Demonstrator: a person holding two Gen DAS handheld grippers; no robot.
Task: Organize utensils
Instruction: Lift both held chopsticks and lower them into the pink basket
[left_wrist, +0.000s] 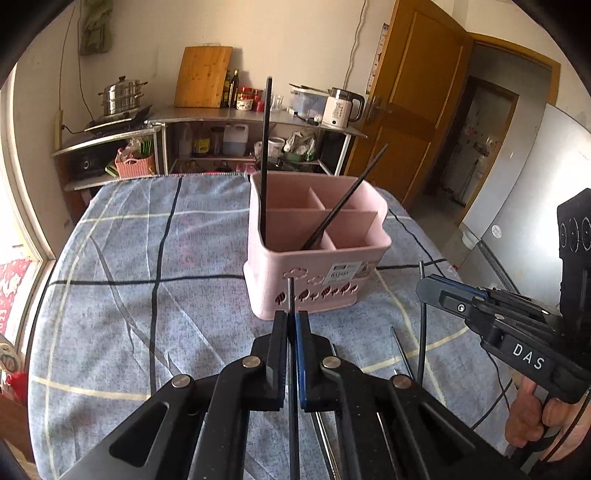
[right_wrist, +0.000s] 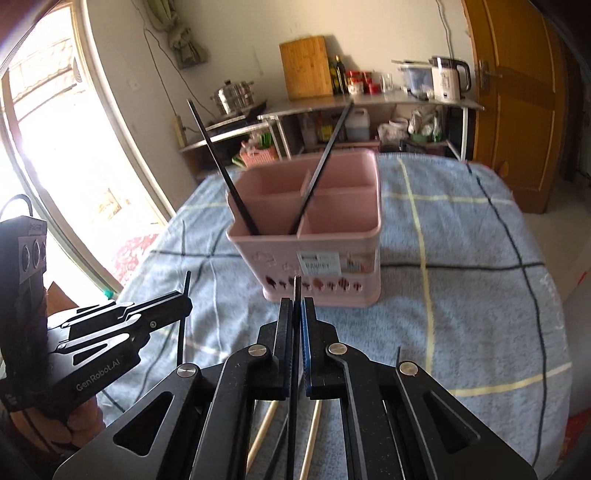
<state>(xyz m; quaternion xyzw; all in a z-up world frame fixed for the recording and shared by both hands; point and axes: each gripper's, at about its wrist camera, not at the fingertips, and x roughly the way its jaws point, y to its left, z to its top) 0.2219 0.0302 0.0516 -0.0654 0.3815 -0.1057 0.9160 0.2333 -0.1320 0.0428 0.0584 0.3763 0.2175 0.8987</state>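
Note:
A pink divided basket (left_wrist: 295, 266) (right_wrist: 280, 254) stands on the blue checked tablecloth (left_wrist: 147, 314). In its near left compartment are two black chopsticks, one upright (left_wrist: 266, 147) and one leaning right (left_wrist: 347, 199). My left gripper (left_wrist: 291, 314) (right_wrist: 186, 304) is shut on a black chopstick (left_wrist: 291, 295) that pokes up between its pads, just short of the basket. Beside it, my right gripper (right_wrist: 296, 301) (left_wrist: 428, 291) is shut on another black chopstick (right_wrist: 296, 286). Two pale wooden chopsticks (right_wrist: 266, 424) lie on the cloth below the right gripper.
More thin dark sticks (left_wrist: 400, 350) lie on the cloth near the front edge. Behind the table is a steel counter (left_wrist: 221, 114) with a kettle (left_wrist: 340, 109), a cutting board and a pot. A wooden door (left_wrist: 413, 110) and a fridge (left_wrist: 517, 206) stand to the right, a window (right_wrist: 55, 147) to the left.

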